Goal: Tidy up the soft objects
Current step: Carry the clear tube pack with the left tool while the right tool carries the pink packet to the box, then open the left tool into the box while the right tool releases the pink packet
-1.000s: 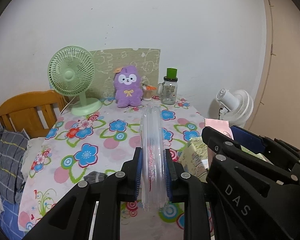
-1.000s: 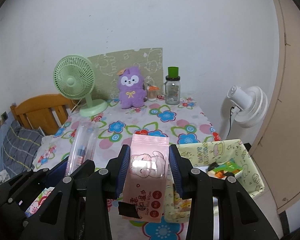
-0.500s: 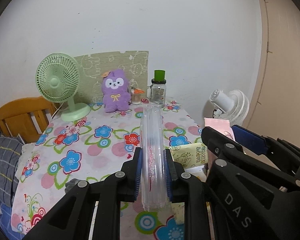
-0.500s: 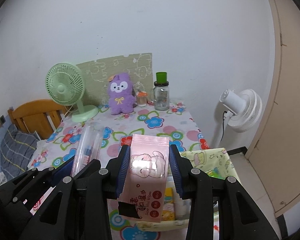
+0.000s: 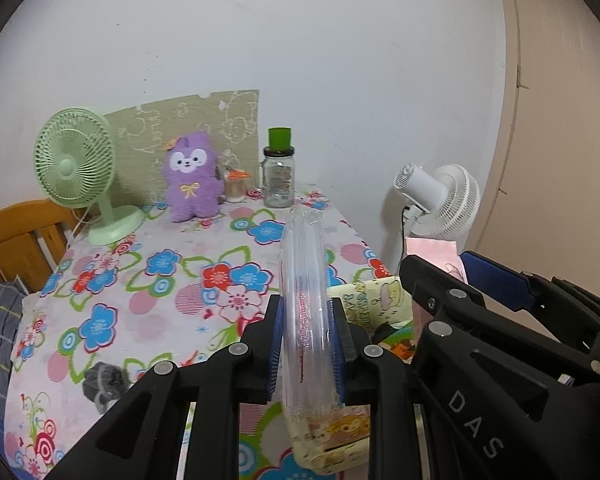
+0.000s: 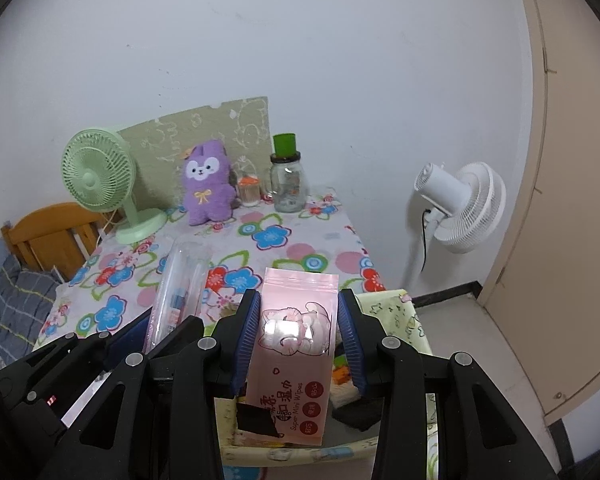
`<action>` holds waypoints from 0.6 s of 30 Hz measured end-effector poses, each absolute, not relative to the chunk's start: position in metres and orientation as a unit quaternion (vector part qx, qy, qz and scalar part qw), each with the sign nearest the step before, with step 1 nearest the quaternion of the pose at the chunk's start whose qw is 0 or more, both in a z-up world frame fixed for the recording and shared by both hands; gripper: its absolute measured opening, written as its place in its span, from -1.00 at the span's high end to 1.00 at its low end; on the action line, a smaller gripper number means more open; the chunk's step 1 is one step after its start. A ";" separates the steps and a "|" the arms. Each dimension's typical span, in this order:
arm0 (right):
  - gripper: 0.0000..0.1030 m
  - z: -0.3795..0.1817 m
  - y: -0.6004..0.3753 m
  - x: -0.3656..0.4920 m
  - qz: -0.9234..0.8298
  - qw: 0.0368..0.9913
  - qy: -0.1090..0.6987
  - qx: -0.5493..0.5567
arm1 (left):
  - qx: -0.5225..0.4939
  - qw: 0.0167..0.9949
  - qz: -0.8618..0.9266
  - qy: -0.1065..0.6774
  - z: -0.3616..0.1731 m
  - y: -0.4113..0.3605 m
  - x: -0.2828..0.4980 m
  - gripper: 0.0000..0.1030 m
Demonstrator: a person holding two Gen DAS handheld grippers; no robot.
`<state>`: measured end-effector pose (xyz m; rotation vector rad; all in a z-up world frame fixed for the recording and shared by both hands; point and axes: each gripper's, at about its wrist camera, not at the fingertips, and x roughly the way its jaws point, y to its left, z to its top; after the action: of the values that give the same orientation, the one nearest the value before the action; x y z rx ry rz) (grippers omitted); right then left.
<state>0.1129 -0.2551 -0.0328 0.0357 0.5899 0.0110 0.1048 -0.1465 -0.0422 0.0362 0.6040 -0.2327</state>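
Note:
My left gripper (image 5: 306, 344) is shut on a clear plastic pack (image 5: 304, 300) held upright on edge above the table's near right part. My right gripper (image 6: 298, 336) is shut on a pink pack of mini wipes (image 6: 294, 340) and holds it over the yellow-green fabric bin (image 6: 404, 312) at the table's right side. The bin (image 5: 364, 300) holds some colourful items. A purple plush (image 5: 190, 178) sits at the back of the floral tablecloth (image 5: 140, 280). A small grey soft thing (image 5: 100, 380) lies near the table's front left.
A green desk fan (image 5: 76, 168), a small orange-lidded jar (image 5: 236, 186) and a glass jar with a green lid (image 5: 280, 176) stand at the back. A white floor fan (image 6: 460, 204) stands right of the table. A wooden chair (image 5: 16, 236) is at the left.
Both grippers have moved right with their packs, toward the bin. The wipes pack now hangs over the bin's inside. Both grips are unchanged.

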 end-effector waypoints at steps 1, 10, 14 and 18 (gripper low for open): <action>0.17 -0.034 -0.258 0.114 0.004 0.956 0.291 0.015 | 0.017 0.947 -0.116 0.298 -0.044 -0.149 0.107 0.59; 0.17 -0.053 -0.281 0.133 -0.004 0.950 0.312 0.016 | 0.014 0.939 -0.130 0.319 -0.062 -0.172 0.123 0.53; 0.16 -0.064 -0.289 0.141 -0.008 0.945 0.326 0.020 | 0.016 0.934 -0.133 0.331 -0.072 -0.180 0.130 0.53; 0.15 -0.075 -0.295 0.146 -0.001 0.941 0.337 0.028 | 0.019 0.929 -0.134 0.345 -0.081 -0.185 0.136 0.24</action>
<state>0.1464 -0.2952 -0.0747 0.0577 0.6884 -0.0029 0.1363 -0.1854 -0.0810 0.0393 0.7058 -0.2739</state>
